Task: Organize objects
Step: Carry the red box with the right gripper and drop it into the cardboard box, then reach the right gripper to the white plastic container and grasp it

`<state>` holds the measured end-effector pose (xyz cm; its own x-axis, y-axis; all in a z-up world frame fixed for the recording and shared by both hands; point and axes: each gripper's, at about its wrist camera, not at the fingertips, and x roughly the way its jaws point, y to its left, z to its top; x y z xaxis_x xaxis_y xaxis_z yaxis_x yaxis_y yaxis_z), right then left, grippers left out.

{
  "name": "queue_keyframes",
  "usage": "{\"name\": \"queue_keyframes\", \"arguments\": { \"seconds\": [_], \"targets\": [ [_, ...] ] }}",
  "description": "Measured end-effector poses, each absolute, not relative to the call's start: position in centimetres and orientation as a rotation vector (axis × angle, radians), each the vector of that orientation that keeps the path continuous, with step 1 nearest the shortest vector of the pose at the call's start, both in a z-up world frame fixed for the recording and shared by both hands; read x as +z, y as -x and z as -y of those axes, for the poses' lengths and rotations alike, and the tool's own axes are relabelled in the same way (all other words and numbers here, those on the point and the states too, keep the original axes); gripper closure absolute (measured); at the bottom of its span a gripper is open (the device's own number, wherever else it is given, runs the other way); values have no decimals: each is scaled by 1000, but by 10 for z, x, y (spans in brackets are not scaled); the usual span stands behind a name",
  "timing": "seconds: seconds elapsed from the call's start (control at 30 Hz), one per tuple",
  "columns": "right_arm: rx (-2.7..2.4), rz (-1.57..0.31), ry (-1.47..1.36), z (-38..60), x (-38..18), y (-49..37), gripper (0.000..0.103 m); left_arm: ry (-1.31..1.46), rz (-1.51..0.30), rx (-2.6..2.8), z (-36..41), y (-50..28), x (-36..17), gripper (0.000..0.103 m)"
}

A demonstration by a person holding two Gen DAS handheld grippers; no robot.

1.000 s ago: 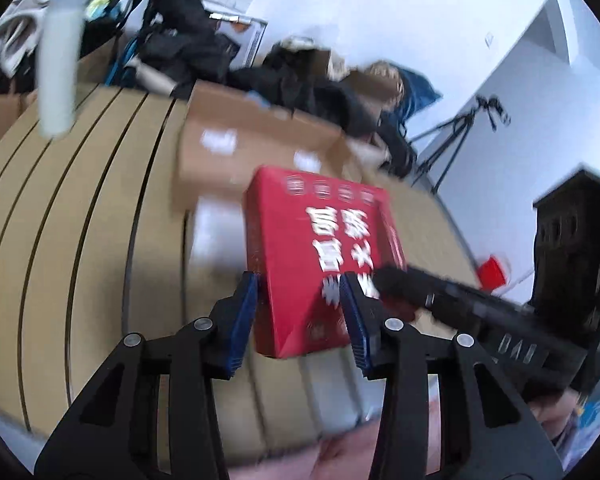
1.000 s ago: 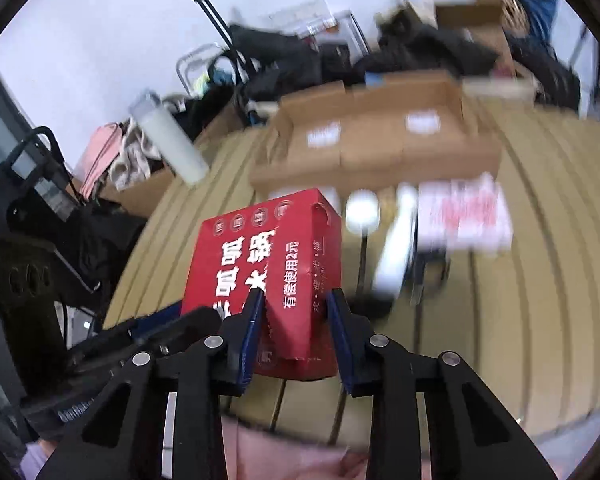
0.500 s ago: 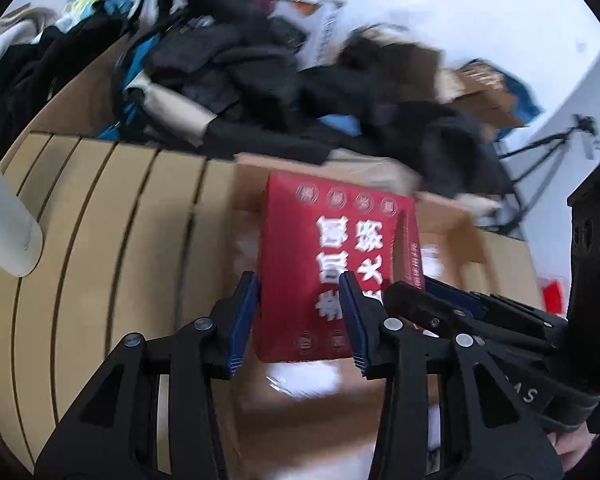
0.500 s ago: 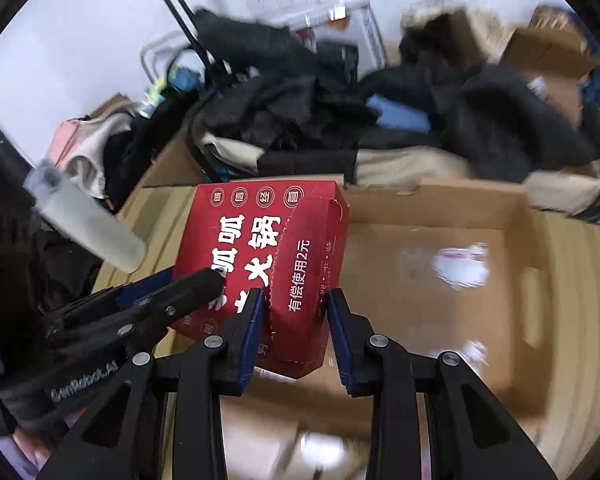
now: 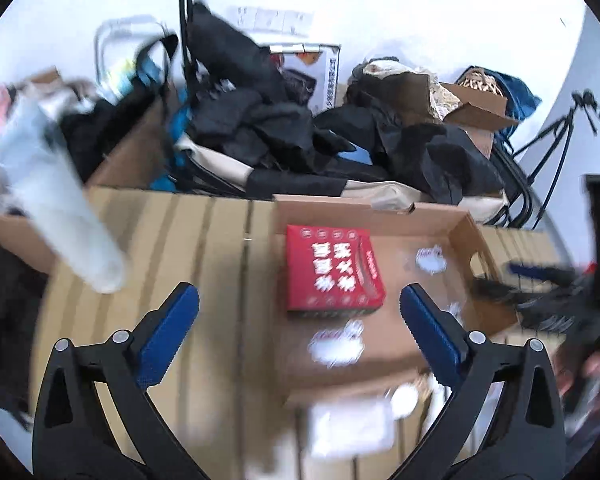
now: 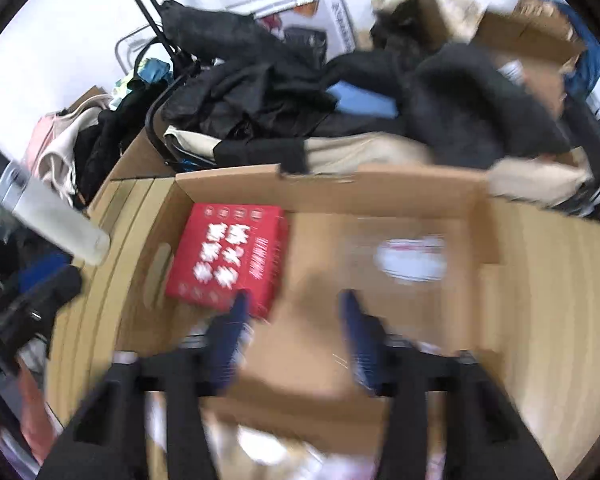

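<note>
A red box with white characters (image 5: 332,268) (image 6: 228,258) lies flat in the left end of an open cardboard box (image 5: 460,236) (image 6: 380,196) on the slatted wooden table. Both grippers have let it go. My left gripper (image 5: 300,304) hangs above and in front of it, jaws opening wide, nothing between them. My right gripper (image 6: 294,304) is blurred, its jaws opening, its left finger just over the red box's near corner, no pad pressing on it. The right gripper also shows as a dark blur (image 5: 540,300) at the left wrist view's right edge.
A white bottle (image 5: 60,216) (image 6: 56,216) stands on the table left of the cardboard box. White labels (image 6: 412,258) lie on the box floor. Dark clothes and bags (image 5: 300,136) pile up behind the table. More white items (image 5: 352,424) lie in front of the box.
Both grippers carried the red box over the cardboard box, then opened. The red box now lies inside it, and both grippers have pulled back.
</note>
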<state>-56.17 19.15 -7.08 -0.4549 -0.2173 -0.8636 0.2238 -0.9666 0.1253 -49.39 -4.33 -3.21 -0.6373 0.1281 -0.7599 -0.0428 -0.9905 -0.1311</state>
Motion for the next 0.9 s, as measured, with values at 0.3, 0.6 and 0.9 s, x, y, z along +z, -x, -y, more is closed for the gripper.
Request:
{"name": "queue_keyframes", "arguments": {
  "seconds": [0.3,0.6,0.9],
  "targets": [
    [-2652,-56,-1392,-267,10,436,13,1323,72,2858,45,377,25,0],
    [-2588,110,-927,-263,45,234,13,1161,-28,2872,32,196,18,0],
    [-2726,276,-1131,-260,-86,122,13,1152,140,2847,31,88,-40,0]
  ]
}}
